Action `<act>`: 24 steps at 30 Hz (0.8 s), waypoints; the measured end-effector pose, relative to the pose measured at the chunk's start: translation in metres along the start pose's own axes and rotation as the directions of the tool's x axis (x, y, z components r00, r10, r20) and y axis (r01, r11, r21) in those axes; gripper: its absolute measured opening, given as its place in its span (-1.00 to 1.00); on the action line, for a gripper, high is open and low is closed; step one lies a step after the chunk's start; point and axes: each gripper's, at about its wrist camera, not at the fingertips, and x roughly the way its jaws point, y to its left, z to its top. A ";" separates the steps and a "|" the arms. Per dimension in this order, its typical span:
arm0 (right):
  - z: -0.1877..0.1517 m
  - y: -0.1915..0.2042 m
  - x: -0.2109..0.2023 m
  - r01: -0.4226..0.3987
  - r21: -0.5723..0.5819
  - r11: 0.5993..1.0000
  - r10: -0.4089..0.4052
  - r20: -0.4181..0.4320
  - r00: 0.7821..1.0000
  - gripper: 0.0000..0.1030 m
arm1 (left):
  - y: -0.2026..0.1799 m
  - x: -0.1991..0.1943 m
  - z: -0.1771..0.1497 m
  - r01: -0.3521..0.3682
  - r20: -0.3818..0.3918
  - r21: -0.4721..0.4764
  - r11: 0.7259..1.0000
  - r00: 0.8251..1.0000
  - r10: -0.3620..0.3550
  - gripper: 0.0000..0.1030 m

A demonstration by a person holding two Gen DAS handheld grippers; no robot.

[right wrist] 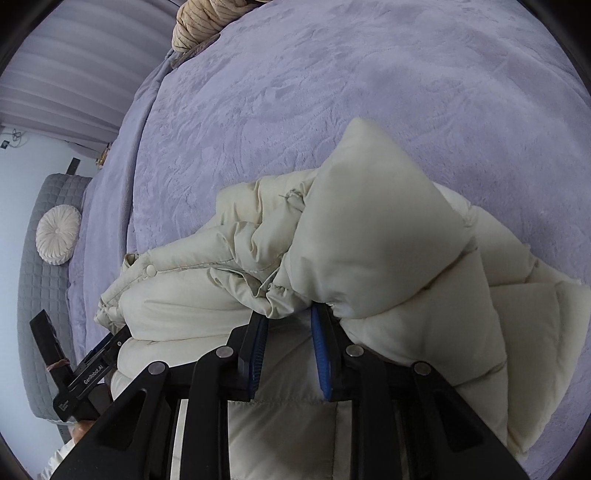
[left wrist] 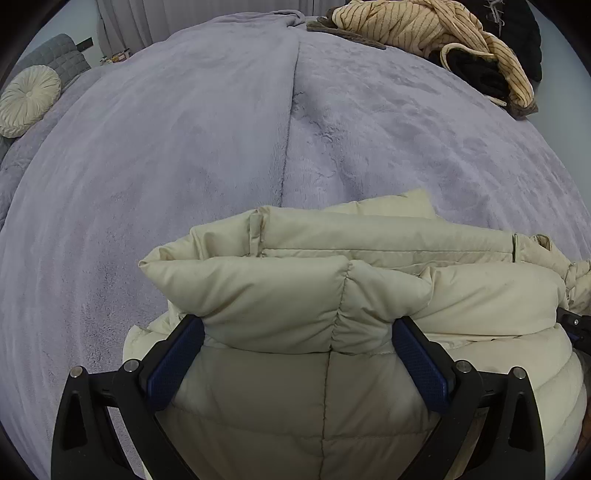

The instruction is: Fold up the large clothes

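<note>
A cream puffer jacket (left wrist: 332,295) lies bunched on the lilac plush bed cover (left wrist: 184,147). My left gripper (left wrist: 297,325) is wide open, and a thick padded fold of the jacket sits between its fingers. In the right wrist view the same jacket (right wrist: 369,240) is heaped up in front of my right gripper (right wrist: 290,317). Its jaws stand partly open with puffed fabric bulging over the tips; whether they pinch the cloth is hidden. The left gripper's body (right wrist: 85,373) shows at the lower left.
A pile of tan striped and black clothes (left wrist: 443,33) lies at the far right corner of the bed, also seen in the right wrist view (right wrist: 203,22). A round cream cushion (left wrist: 27,99) rests against a grey quilted headboard (left wrist: 62,55). Curtains hang behind the bed.
</note>
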 end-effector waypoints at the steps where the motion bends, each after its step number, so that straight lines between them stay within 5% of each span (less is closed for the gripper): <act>1: 0.000 0.000 0.000 0.001 0.003 1.000 -0.001 0.000 1.000 -0.52 | -0.001 0.000 0.001 -0.003 -0.001 0.002 1.000 1.000 0.003 0.99; 12: 0.006 0.013 -0.019 0.043 0.026 0.999 -0.043 -0.020 0.999 -0.44 | 0.001 -0.023 0.006 -0.032 -0.034 0.008 0.999 0.999 0.032 0.99; 19: 0.000 0.024 -0.054 0.065 -0.015 0.998 -0.065 0.003 0.998 0.21 | 0.014 -0.053 0.003 -0.023 -0.034 -0.004 1.000 0.999 0.022 0.99; 24: -0.011 0.021 -0.075 0.073 -0.011 0.997 -0.073 0.000 0.997 0.22 | 0.027 -0.067 -0.010 -0.021 -0.066 0.001 1.000 0.998 0.021 0.99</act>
